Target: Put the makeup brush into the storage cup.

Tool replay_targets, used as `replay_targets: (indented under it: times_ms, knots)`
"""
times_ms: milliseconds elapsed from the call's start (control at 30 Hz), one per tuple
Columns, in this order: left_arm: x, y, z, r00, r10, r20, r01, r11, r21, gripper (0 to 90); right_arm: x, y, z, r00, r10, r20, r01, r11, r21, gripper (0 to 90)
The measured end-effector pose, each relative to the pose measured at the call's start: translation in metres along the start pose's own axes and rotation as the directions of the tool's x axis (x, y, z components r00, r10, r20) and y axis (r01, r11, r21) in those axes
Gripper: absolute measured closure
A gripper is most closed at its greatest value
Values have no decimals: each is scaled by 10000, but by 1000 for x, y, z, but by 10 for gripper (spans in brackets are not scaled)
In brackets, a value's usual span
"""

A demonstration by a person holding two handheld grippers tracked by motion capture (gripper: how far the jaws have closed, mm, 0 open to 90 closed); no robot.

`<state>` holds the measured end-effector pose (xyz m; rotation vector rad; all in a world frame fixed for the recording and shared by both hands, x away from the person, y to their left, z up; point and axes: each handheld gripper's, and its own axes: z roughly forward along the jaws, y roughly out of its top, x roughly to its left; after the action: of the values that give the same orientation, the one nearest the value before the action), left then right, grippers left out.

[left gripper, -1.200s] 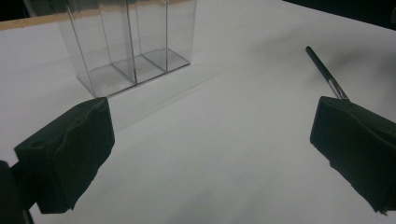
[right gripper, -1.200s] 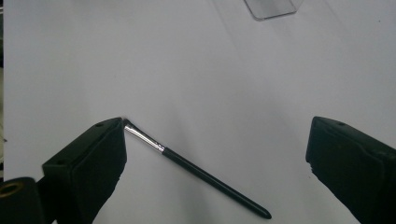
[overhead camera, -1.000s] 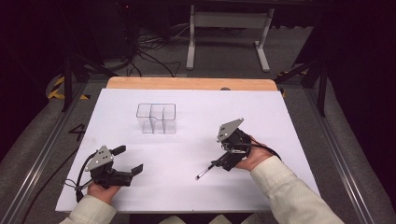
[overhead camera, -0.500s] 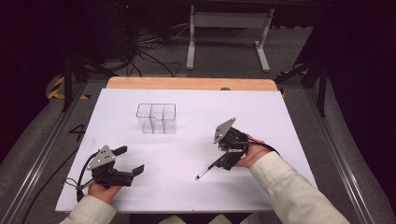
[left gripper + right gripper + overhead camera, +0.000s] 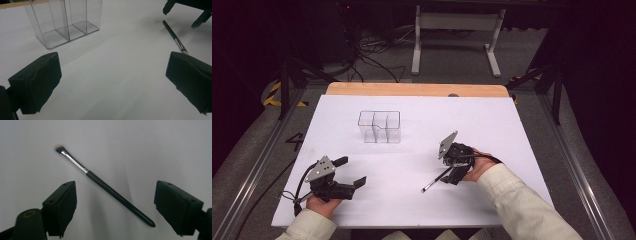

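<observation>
A slim black makeup brush (image 5: 436, 181) with a silver ferrule lies flat on the white table (image 5: 492, 125). My right gripper (image 5: 449, 176) is low over its handle end. In the right gripper view the brush (image 5: 107, 187) lies slanted between the two jaws of the right gripper (image 5: 120, 203). Those jaws have just been closing, but both pads still stand clear of the brush. My left gripper (image 5: 353, 171) rests wide open at the front left, with nothing between the jaws of the left gripper (image 5: 113, 80). A clear organizer (image 5: 379, 127) with several compartments stands upright farther back.
In the left gripper view the organizer (image 5: 65, 22) is ahead on the left and the brush (image 5: 175, 37) ahead on the right. A wooden strip (image 5: 412, 90) borders the table's far side. A white metal stand (image 5: 457, 30) and cables (image 5: 372, 55) are on the floor beyond.
The right gripper has come down closer to the brush and its jaws stand narrower. The left gripper, the brush and the organizer have not moved.
</observation>
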<state>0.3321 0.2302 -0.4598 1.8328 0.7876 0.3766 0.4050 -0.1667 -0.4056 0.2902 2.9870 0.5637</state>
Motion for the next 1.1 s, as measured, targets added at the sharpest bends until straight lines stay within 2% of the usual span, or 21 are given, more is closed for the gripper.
replay_targets:
  times_ms: [233, 400, 533, 767, 967, 1100]
  knots:
    - [0, 0, 0, 10000, -10, -1, 10, 10000, 14, 8, 0, -3, 9, 9999, 45, -143, -43, 9999, 143, 252]
    - [0, 0, 0, 10000, 2, -50, -2, 10000, 25, 9, 0, -3, 16, 9995, -132, -303, 143, 9993, 355, 297]
    - [0, 0, 0, 9999, 22, -107, -22, 10000, 80, 10, 1, -3, 18, 9993, -106, -346, 123, 9987, 500, 331]
    - [0, 0, 0, 9999, 27, -100, -26, 10000, 67, 10, 0, -4, 19, 9983, -326, -477, 356, 9973, 641, 386]
    - [0, 0, 0, 9999, 32, -128, -31, 10000, 81, 11, 0, -4, 20, 9980, -262, -582, 305, 9967, 746, 437]
    - [0, 0, 0, 9999, 33, -140, -32, 10000, 91, 12, 0, -4, 20, 9975, -402, -573, 451, 9953, 859, 509]
